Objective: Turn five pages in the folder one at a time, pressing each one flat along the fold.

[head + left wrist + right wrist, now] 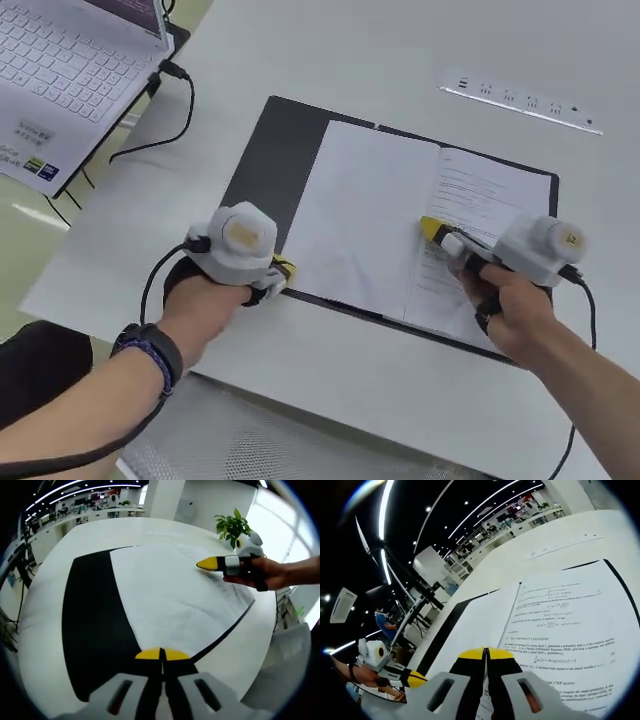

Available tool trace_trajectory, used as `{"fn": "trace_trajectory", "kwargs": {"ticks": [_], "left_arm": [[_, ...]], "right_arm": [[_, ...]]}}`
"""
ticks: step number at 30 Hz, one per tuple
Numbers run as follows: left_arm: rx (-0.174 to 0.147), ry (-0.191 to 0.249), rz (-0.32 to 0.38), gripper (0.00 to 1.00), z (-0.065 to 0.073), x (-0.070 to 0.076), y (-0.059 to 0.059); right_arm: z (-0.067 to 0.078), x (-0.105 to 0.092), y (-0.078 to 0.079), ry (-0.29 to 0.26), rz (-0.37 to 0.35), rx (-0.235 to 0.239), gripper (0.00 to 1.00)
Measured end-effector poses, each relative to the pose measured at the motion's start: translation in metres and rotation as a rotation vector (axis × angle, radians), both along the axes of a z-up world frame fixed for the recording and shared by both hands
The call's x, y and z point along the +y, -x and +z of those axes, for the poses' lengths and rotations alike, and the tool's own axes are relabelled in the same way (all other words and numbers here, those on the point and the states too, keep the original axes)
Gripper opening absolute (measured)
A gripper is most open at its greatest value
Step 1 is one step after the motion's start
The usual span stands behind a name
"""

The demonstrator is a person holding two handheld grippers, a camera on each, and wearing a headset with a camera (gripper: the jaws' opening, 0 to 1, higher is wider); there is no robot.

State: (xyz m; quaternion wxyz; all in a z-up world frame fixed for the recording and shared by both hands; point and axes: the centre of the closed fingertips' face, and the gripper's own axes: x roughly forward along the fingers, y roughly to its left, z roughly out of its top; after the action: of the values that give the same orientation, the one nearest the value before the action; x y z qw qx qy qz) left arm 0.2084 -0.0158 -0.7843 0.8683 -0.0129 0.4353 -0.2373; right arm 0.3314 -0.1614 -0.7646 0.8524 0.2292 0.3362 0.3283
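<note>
My folder (pixel 272 160) lies open on the white table (pixel 340 50), long side running left to right and the fold pointing away from me. My left gripper (pixel 281 269) sits at its near left edge, jaws closed. My right gripper (pixel 432 228), also closed, touches the page (pixel 350 215) by the fold.

White laptop (pixel 70 70) at table's (pixel 300 50) left; black cable (pixel 188 105) alongside; power strip (pixel 520 103) far right; potted plant (pixel 231 526) beyond.
</note>
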Motion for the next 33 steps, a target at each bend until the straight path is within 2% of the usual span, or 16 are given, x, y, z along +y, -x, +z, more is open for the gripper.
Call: {"fn": "trace_trajectory", "kwargs": {"ticks": [3,5,8,10,14,16,22,24,27,33], "left_arm": [[0.006,0.005,0.001,0.00,-0.002,0.001,-0.001],[0.012,0.015,0.004,0.00,-0.004,0.003,-0.002],[0.014,0.019,0.003,0.00,-0.005,0.002,-0.002],[0.001,0.003,-0.014,0.00,-0.005,0.002,-0.002],[-0.006,-0.009,-0.012,0.00,-0.006,0.002,-0.002],[-0.005,-0.007,-0.001,0.00,-0.006,0.002,-0.003],[-0.003,-0.003,0.013,0.00,-0.006,0.003,-0.003],[-0.003,-0.003,0.012,0.00,-0.006,0.003,-0.003],[-0.003,0.000,0.020,0.00,-0.007,0.003,-0.003],[-0.014,0.004,0.030,0.00,-0.008,0.004,-0.003]], "right_arm": [[-0.001,0.004,0.001,0.004,0.006,0.000,0.00],[0.002,0.004,-0.001,-0.016,-0.003,0.000,0.00],[0.004,0.006,-0.005,0.005,0.004,-0.040,0.00],[0.005,0.006,-0.009,0.004,-0.005,-0.047,0.00],[0.005,0.006,-0.020,-0.021,-0.038,-0.049,0.00],[0.007,0.007,-0.026,-0.068,-0.072,-0.027,0.00],[0.007,0.007,-0.040,-0.087,-0.119,-0.041,0.00],[0.007,0.007,-0.046,-0.112,-0.154,-0.021,0.00],[0.009,0.008,-0.052,-0.109,-0.175,-0.035,0.00],[0.011,0.007,-0.066,-0.120,-0.234,-0.033,0.00]]}}
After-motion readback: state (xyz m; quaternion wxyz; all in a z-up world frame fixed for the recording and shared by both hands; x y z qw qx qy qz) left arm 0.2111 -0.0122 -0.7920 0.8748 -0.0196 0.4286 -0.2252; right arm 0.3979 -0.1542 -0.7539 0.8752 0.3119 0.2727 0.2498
